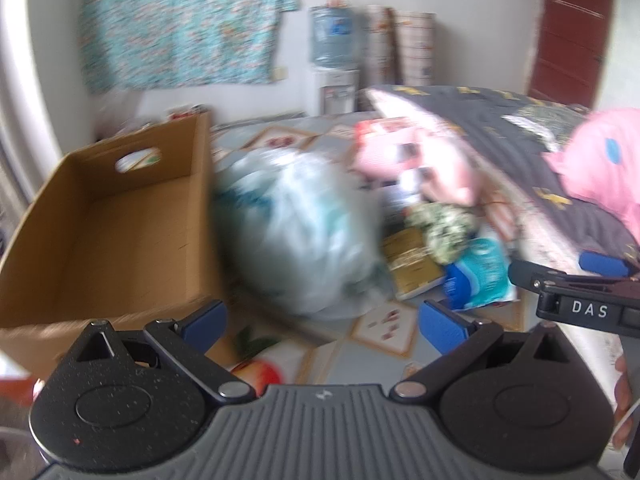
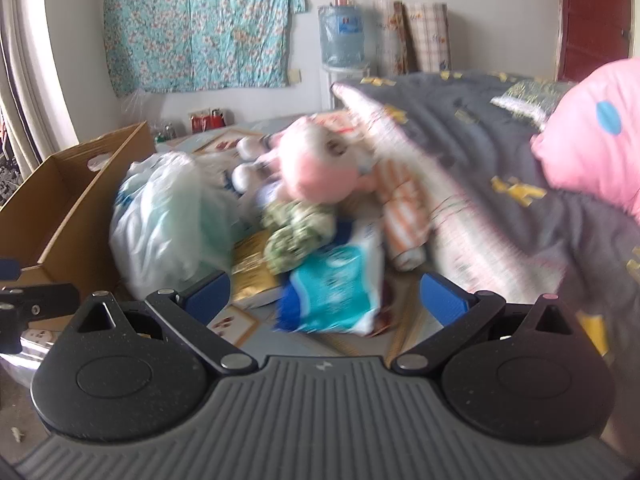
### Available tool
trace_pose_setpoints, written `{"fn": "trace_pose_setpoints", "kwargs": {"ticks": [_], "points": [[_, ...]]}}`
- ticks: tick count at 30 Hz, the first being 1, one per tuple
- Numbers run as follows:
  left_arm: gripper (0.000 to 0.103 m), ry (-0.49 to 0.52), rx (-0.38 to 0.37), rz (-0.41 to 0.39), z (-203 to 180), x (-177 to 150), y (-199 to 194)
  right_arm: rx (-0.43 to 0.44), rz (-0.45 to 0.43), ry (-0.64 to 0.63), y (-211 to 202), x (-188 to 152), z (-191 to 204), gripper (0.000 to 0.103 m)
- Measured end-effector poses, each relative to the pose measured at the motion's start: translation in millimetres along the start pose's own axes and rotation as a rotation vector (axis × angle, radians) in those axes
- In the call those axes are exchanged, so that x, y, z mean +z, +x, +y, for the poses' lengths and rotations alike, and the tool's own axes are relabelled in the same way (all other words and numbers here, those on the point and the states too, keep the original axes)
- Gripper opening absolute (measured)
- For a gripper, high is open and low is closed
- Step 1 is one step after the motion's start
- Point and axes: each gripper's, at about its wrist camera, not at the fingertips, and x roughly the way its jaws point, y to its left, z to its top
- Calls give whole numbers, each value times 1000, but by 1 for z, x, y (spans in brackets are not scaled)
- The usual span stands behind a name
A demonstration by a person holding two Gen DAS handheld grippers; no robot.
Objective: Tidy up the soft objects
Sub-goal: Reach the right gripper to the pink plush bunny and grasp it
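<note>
Both tools are released, their blue-padded fingers spread wide with nothing between them. The left tool hovers over a patterned floor mat, its left finger just in front of the near wall of an open cardboard box, which has an oval handle hole in its far wall and looks bare inside. Just right of the box sits a bulging, translucent pale-blue plastic bag, blurred by motion. The right tool points at a teal and blue soft pack lying on the mat, right of the bag.

Beyond that pack, a mottled green-and-white soft bundle rests against a gold-printed flat packet. Behind the bundle lies a pink plush toy with white paws, its face too blurred to make out. Right of the toy is an orange-and-white striped roll, leaning against a dark grey quilt with yellow marks and a pale printed underside. On the quilt, far right of the box, sits a pink cushion with a blue dot.

In the left wrist view the right tool's finger enters from the right edge, well right of the box.
</note>
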Motion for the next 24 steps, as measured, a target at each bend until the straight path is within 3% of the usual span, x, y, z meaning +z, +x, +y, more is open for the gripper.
{"fn": "trace_pose_setpoints", "kwargs": {"ticks": [5,14,19,24], "points": [[102,41,-70,-88,-25,19,15,13,-43,-62,-1,28,-31,102],[96,111,-148,-224,-57,67,50,222,45,-70,47,122,-58,102],[84,164,-216,-200,-75,84,81,324,136,-54,100,158,-60,100],[63,153,-270,-136,-79,88,111,386,259,3,156,169,-58,87]]}}
